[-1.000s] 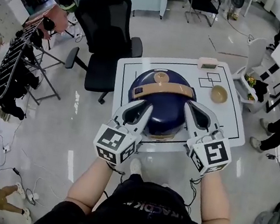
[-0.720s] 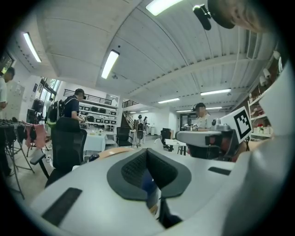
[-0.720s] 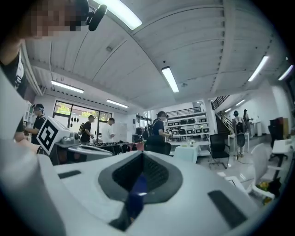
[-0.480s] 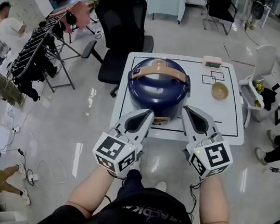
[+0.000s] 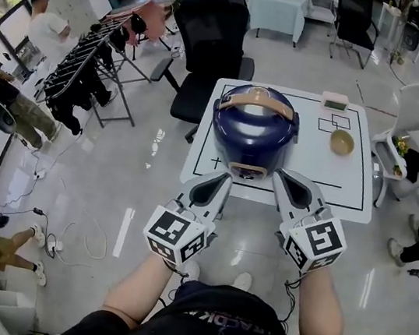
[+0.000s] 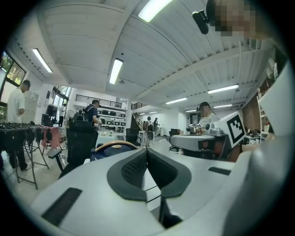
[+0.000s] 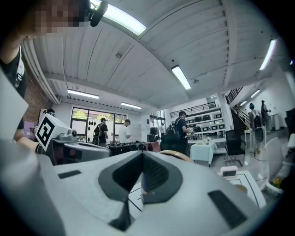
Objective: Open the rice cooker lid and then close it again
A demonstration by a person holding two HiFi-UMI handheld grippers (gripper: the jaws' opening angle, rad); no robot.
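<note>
The dark blue rice cooker (image 5: 255, 130) with a tan handle stands on the white table (image 5: 333, 182), its lid down. My left gripper (image 5: 222, 177) hovers just short of the table's front edge, a little left of the cooker's front, shut with nothing between its jaws. My right gripper (image 5: 281, 176) is level with it on the other side, also shut and empty. Neither touches the cooker. In the left gripper view the shut gripper (image 6: 146, 152) points at the cooker's top (image 6: 113, 147). In the right gripper view the gripper (image 7: 142, 154) hides most of the cooker.
A tan bowl (image 5: 342, 142) and a small white device (image 5: 335, 101) sit at the table's back right. A black office chair (image 5: 214, 37) stands behind the table, a white chair (image 5: 412, 108) to its right, a clothes rack (image 5: 83, 72) at left. People stand around the room.
Both grippers have drawn back from the cooker's sides toward the person. The left jaws, slightly apart before, are closed now. The cooker's lid has stayed down.
</note>
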